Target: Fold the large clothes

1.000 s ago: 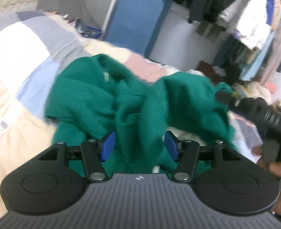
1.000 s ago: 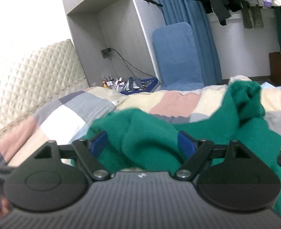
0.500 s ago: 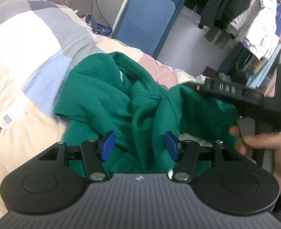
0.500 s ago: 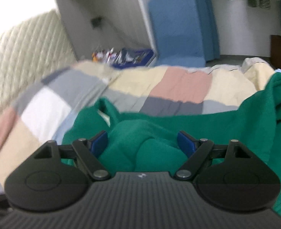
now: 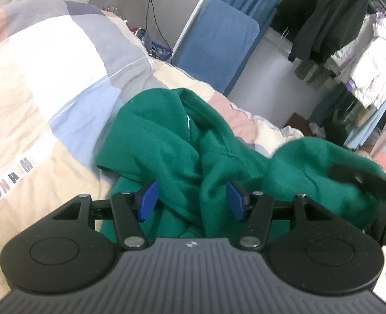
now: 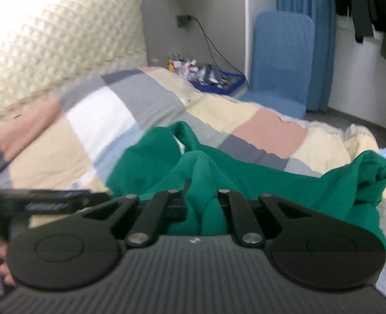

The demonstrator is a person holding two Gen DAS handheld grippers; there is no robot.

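Green sweater lies bunched on the near side of the bed, right tongs just snapped shut on a fold to lift it, left tongs half open above it.

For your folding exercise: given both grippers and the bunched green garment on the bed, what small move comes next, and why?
Probably close the left gripper on the green hoodie: its jaws stand open over bunched fabric, while the right gripper is already pinching a fold.

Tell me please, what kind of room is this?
Most likely a bedroom at home. A bed with a patchwork quilt and a padded headboard fills it, clothes hang on a rack, and a green sweatshirt lies crumpled on the quilt.
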